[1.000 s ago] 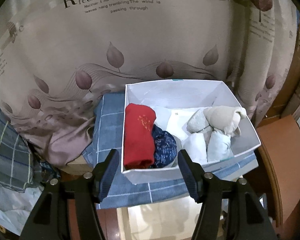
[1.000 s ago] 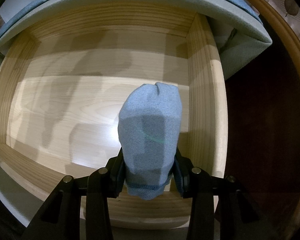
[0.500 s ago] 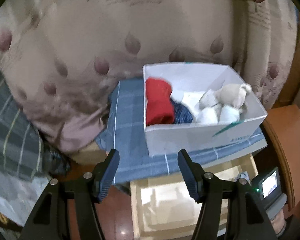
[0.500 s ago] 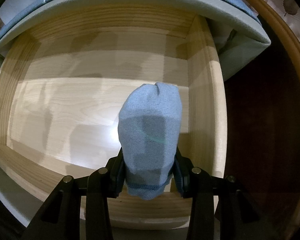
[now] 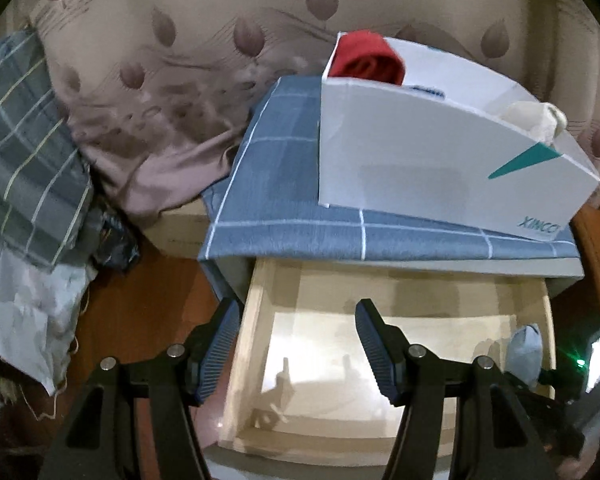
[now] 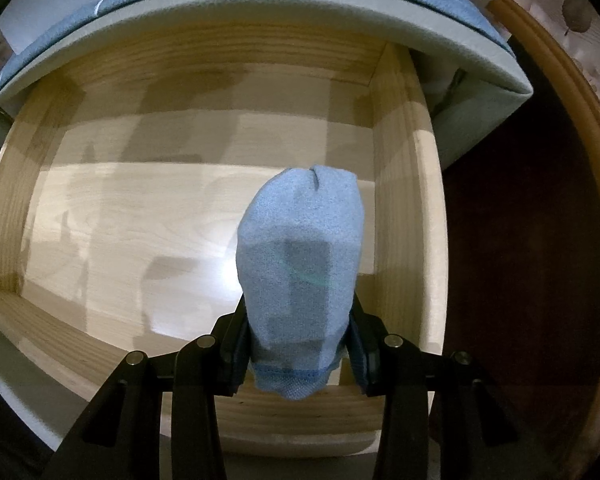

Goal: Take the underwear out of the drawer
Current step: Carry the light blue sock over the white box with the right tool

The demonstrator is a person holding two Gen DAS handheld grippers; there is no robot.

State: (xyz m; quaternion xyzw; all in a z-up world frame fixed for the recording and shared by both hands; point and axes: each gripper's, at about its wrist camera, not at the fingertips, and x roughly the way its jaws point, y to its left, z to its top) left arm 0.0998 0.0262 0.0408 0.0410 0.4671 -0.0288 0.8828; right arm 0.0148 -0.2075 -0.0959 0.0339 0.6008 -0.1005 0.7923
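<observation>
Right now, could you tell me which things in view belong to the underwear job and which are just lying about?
Job:
- light blue underwear, clamped in right gripper
- open wooden drawer
- left gripper, open

Lying about:
- white box of rolled garments
- leaf-print curtain
- checked bedding

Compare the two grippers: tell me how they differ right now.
The left gripper stands open with nothing between its fingers; the right gripper is shut on the light blue underwear. The left hangs by the wooden drawer's left wall, the right near its right wall. Both are black and point down.
</observation>
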